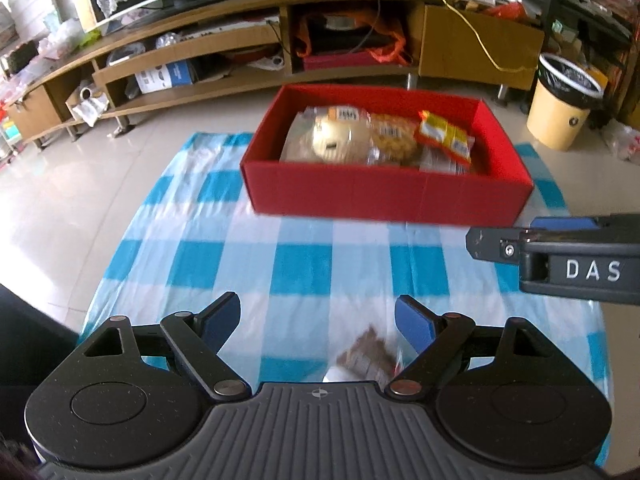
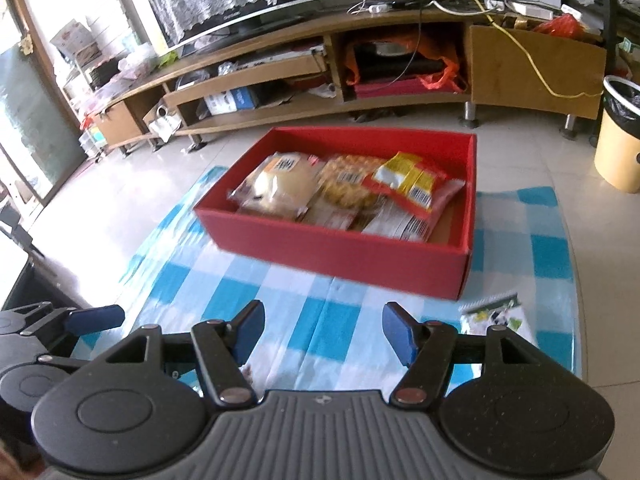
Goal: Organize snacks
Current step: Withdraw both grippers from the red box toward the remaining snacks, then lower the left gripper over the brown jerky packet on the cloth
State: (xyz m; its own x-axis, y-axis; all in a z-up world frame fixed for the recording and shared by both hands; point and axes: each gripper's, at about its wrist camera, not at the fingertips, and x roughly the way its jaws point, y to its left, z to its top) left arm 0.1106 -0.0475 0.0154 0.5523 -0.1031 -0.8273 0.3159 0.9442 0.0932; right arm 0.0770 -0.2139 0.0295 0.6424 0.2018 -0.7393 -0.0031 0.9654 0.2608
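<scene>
While tilted downward, both claws [image 1: 318,320] [image 2: 324,330] gape empty.

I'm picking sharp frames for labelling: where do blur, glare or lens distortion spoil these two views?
Left wrist view: the red box and its snacks smear slightly; the brown packet by the left gripper is blurred; the TV stand bows. Right wrist view: window glare washes out the floor; the snacks are soft; the right gripper is sharp.

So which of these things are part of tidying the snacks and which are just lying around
Job: open red cardboard box, packets in it, brown snack packet, green-and-white packet on the checked cloth.
Lying about: yellow waste bin, wooden TV stand.
</scene>
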